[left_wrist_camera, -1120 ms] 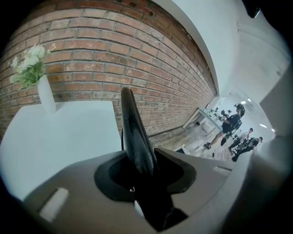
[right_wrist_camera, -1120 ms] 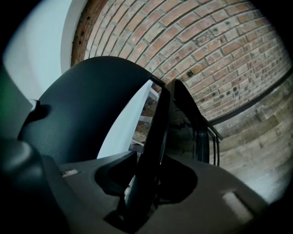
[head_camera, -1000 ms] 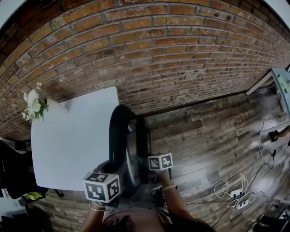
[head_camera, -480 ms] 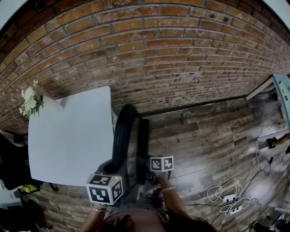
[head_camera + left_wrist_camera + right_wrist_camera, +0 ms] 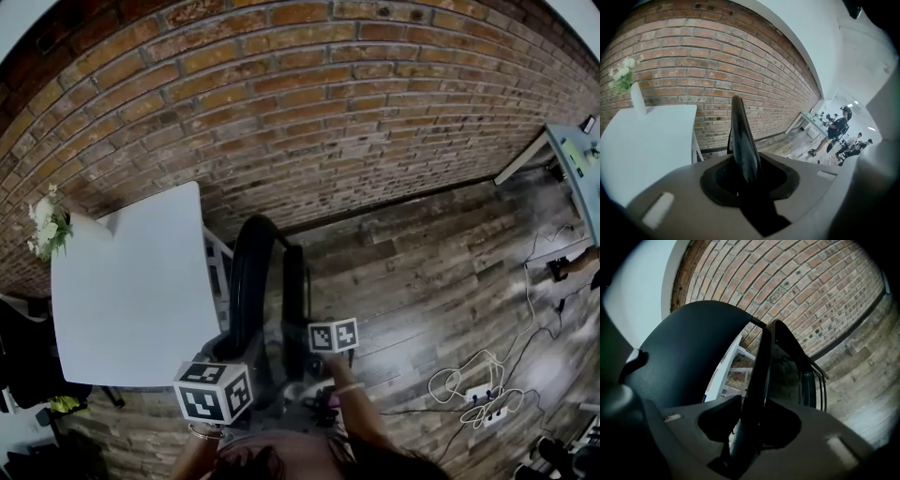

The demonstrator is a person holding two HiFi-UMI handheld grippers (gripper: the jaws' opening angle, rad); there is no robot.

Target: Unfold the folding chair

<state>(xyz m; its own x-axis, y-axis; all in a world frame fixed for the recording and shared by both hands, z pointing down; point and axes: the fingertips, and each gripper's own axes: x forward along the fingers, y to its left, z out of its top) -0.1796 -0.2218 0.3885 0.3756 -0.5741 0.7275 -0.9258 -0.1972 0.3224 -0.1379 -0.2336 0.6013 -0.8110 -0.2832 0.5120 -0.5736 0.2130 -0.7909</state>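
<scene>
While the folding chair (image 5: 246, 272) stands upright just beside the white table (image 5: 122, 291), left gripper (image 5: 745, 174), jaws just closing, clamps its curved back edge; right gripper (image 5: 751, 427) grips the seat panel's edge.

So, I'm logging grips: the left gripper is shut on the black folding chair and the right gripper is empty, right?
No: the right gripper is shut on the folding chair too, as the right gripper view shows. The left gripper, its jaws just closed further, grips it.
</scene>
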